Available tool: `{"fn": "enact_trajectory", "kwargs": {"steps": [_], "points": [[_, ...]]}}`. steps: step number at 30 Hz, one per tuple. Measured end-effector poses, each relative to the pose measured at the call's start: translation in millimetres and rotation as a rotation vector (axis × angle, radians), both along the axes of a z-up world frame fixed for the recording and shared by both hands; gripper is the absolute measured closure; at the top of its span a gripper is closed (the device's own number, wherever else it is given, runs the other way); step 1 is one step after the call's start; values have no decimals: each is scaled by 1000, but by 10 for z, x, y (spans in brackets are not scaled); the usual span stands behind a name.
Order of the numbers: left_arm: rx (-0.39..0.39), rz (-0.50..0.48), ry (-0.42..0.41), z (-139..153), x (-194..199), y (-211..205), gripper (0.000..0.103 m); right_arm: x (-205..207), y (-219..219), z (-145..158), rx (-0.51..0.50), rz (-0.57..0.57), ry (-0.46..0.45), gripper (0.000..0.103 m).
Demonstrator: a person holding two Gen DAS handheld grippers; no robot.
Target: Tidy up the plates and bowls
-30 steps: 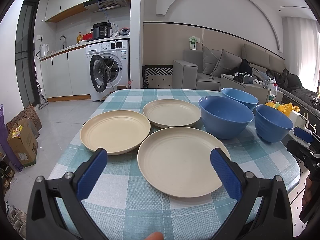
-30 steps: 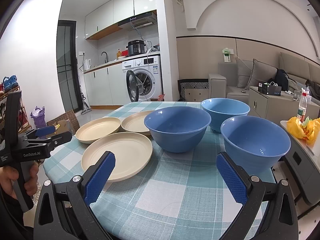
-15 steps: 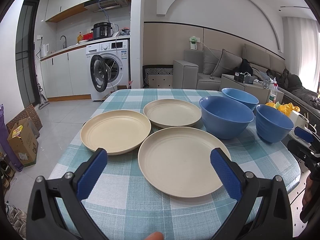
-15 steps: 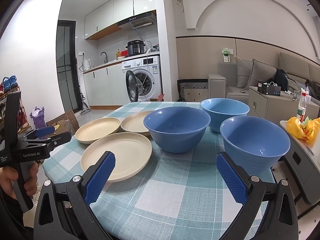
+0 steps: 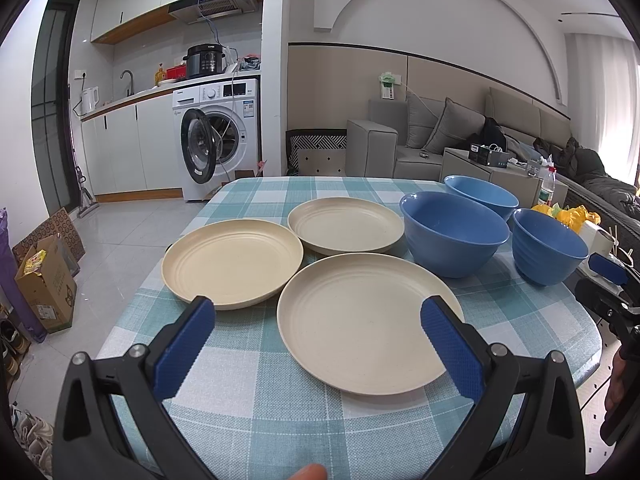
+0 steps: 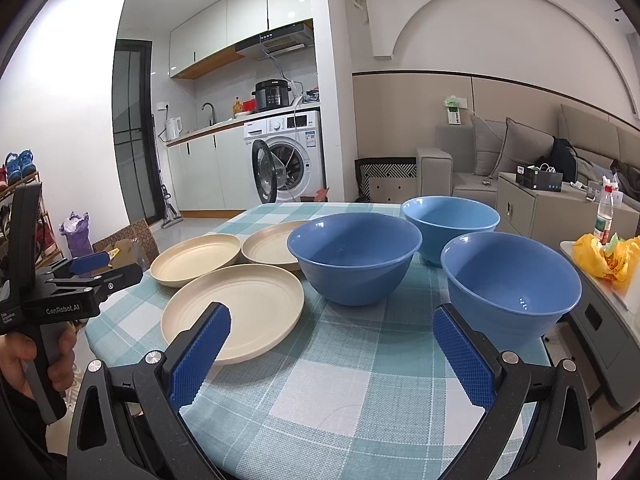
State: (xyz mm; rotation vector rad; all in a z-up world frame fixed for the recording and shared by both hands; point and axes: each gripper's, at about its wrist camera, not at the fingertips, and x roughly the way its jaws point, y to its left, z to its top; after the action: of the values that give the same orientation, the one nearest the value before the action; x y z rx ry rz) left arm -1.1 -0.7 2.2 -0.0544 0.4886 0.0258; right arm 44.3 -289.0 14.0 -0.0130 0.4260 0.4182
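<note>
Here, checked table (image 5: 256, 364) bearing cream plates (image 5: 370, 322) and blue bowls (image 6: 354, 264), washing machine (image 5: 218, 136) behind, both grippers (image 5: 318, 346) (image 6: 332, 354) spread, empty.

Table (image 5: 256, 412) covered with teal checked cloth. Resting directly on it: three cream plates (image 5: 370, 322), laid separately, and three blue bowls (image 5: 454, 234), upright, unstacked.

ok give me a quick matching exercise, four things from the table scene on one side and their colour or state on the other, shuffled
Things:
1. nearest plate
2. largest bowl
3. washing machine door
4. left hand-held gripper

Descriptions:
A. blue
B. swung open
C. jaws wide apart, holding nothing
D. cream

Pairs: 1-D, 2-A, 3-B, 4-C
</note>
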Motion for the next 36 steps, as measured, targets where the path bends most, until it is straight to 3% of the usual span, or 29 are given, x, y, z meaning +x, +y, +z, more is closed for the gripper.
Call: {"fn": "enact_trajectory", "kwargs": {"steps": [36], "points": [[-4, 22, 27, -71, 88, 133, 0, 131, 66, 19, -5, 16, 9, 0]]}}
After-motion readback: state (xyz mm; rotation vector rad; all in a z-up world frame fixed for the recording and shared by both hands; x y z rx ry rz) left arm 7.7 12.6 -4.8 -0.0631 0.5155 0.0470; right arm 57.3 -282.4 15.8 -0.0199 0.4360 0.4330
